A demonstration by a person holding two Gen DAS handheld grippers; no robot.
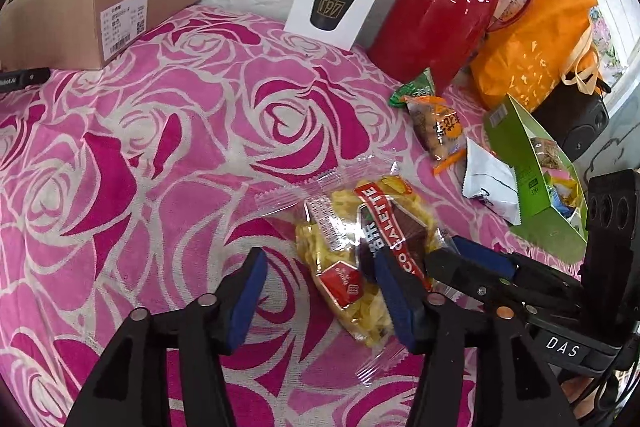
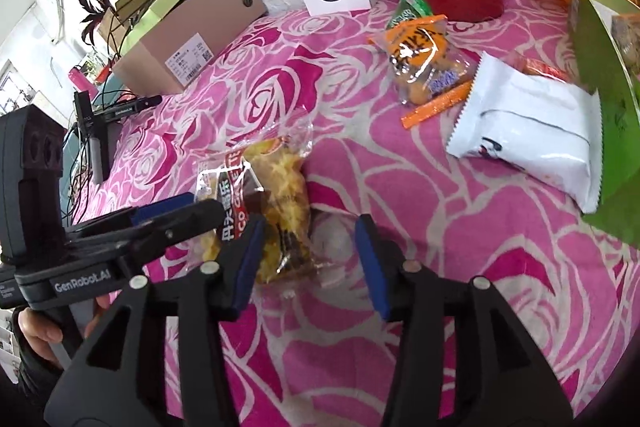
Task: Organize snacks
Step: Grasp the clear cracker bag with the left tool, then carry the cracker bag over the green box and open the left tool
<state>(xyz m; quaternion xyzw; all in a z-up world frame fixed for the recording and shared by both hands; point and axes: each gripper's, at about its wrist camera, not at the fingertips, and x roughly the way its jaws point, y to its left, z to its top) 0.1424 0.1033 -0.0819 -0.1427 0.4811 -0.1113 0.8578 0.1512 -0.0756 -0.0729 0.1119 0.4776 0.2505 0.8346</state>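
The green box (image 1: 532, 163) at the right is being cut off by the frame edge, and the snacks inside it are hard to make out. The 2 tongs are meeting over the clear packet of yellow chips (image 1: 352, 255) lying on the pink rose cloth (image 1: 160, 147). The left tongs (image 1: 320, 295) are standing wide open, 1 pad touching the packet. The right tongs (image 2: 310, 259) are open too, the packet lying between them, not squeezed.

Bright even daylight, window glow upper left, glare streaks on the glossy red plastic jug (image 1: 448, 3), soft shadows, fisheye bending, dark vignetted corners, sharp centre.
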